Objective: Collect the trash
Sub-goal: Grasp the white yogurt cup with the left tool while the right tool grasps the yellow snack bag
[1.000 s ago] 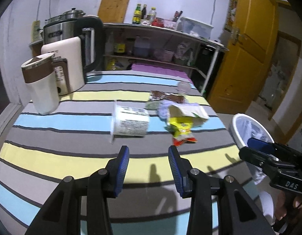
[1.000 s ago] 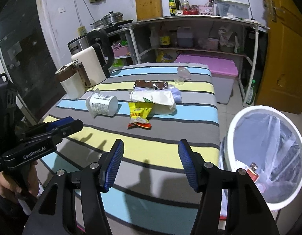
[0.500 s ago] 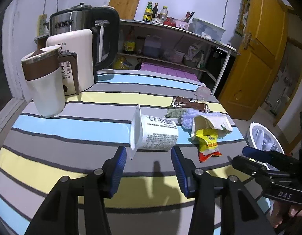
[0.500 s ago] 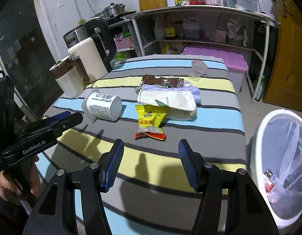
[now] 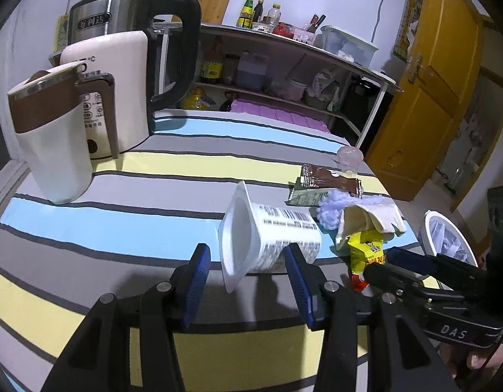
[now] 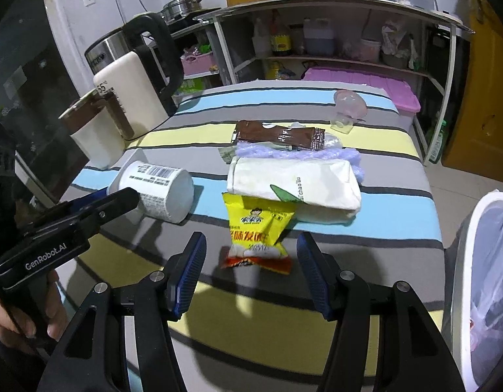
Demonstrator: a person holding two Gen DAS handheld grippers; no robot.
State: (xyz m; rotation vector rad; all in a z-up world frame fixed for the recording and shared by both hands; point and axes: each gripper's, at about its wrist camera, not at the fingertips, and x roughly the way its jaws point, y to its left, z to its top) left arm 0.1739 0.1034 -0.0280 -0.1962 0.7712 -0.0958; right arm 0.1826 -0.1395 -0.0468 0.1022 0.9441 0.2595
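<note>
The tabletop (image 6: 365,228) is wearing a cloth striped in grey, pale blue and pale yellow, with thin dark lines edging each band. The tipped cup (image 5: 271,238) is showing white with a black barcode and small black print. The snack packet (image 6: 256,228) is showing bright yellow with a red bottom edge and white lettering. Behind it, the paper bag (image 6: 294,183) is looking cream with a green leaf mark, the fluffy piece (image 6: 297,155) lilac, and the long wrapper (image 6: 277,135) glossy brown. The bin (image 6: 465,261) is showing white with a clear liner. Each hand-held gripper, left (image 5: 248,287) and right (image 6: 251,276), is showing black with ribbed blue pads (image 6: 189,274).
</note>
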